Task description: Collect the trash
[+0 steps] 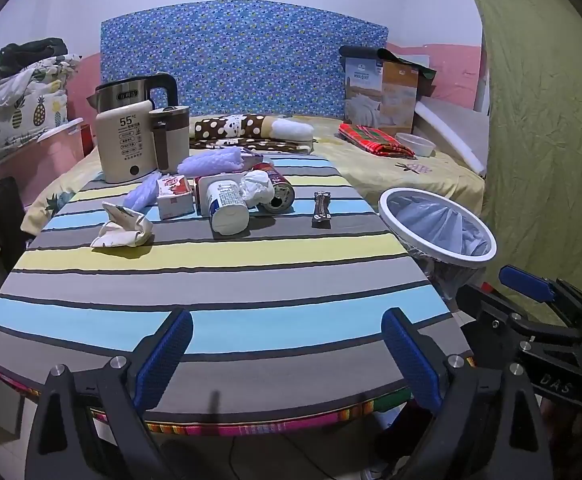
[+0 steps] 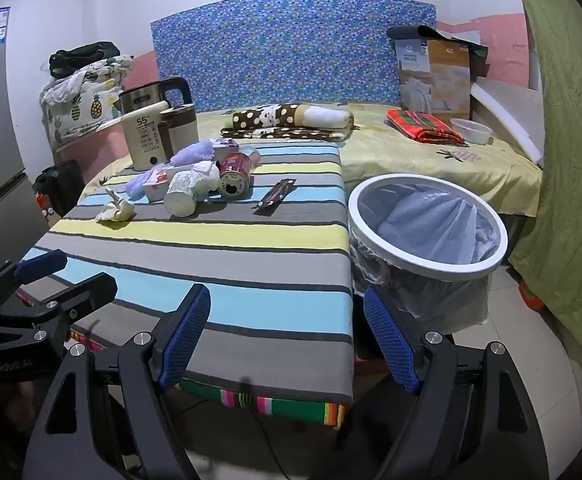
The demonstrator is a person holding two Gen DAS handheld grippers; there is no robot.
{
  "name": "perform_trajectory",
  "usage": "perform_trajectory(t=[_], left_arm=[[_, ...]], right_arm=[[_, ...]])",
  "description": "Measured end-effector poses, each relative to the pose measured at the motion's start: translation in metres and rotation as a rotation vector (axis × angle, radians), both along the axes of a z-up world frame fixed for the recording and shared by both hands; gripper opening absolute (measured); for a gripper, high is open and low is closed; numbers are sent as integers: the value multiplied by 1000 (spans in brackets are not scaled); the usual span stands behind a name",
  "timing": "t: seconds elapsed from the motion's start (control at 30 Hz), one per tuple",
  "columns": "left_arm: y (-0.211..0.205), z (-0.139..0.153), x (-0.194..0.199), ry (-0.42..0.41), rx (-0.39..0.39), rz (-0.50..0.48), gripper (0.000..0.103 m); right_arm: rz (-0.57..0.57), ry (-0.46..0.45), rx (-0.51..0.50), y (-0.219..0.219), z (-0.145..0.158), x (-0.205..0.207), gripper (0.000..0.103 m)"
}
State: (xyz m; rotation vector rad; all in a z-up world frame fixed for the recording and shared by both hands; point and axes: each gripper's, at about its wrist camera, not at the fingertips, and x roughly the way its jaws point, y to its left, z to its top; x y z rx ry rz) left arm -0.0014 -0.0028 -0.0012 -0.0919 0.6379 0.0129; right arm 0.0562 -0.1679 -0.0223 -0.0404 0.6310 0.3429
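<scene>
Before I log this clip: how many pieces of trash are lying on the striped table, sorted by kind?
Crumpled paper or tissue: 2
Purple foam nets: 2
White bottle: 1
Red can: 1
Small red-and-white carton: 1
Dark snack wrapper: 1
Total: 8

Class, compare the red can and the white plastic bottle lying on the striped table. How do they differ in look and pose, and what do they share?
The red can is dark red metal; the white plastic bottle is pale with a printed label. The can shows an opened top with a drinking hole; the bottle shows a plain closed end. The can lies farther back, the bottle nearer. Both lie on their sides, ends facing the cameras, beside a crumpled white wad.
</scene>
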Motion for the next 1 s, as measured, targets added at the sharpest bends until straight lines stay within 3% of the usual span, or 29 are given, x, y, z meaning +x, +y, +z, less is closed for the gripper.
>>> perform_trajectory(t=[1.0], left_arm=[[-3, 3, 0, 0, -2, -7, 96]], right_arm=[[-5, -2, -2, -2, 1, -1, 80]])
